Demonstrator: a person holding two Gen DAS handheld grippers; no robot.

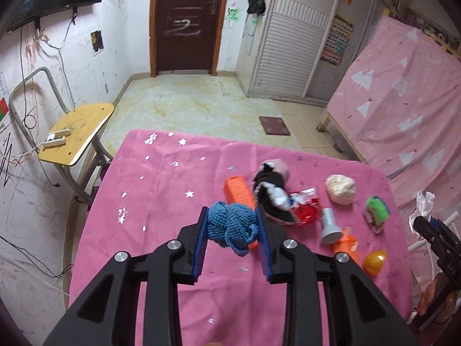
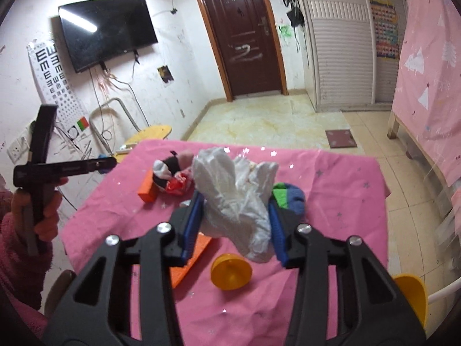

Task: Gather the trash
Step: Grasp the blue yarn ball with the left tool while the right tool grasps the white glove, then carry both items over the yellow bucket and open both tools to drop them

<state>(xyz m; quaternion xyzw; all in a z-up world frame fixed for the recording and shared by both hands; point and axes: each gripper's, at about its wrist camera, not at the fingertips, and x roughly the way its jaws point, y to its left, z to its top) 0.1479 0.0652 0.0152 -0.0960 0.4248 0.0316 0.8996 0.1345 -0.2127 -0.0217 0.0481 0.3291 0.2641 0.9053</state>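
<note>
A blue knitted wad [image 1: 233, 226] is pinched in the left gripper [image 1: 232, 239] and a crumpled white bag [image 2: 234, 199] in the right gripper [image 2: 234, 225], both raised above the table's [image 1: 161, 178] near edge, probably for binning.

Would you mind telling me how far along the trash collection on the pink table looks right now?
Nothing visibly binned yet; no bin is in view. In hand: the left gripper is shut on a blue knitted bundle, the right gripper on a crumpled white plastic bag. Left on the pink tablecloth: an orange box, a red wrapper, a white wad, a grey cup and a yellow shell.
</note>
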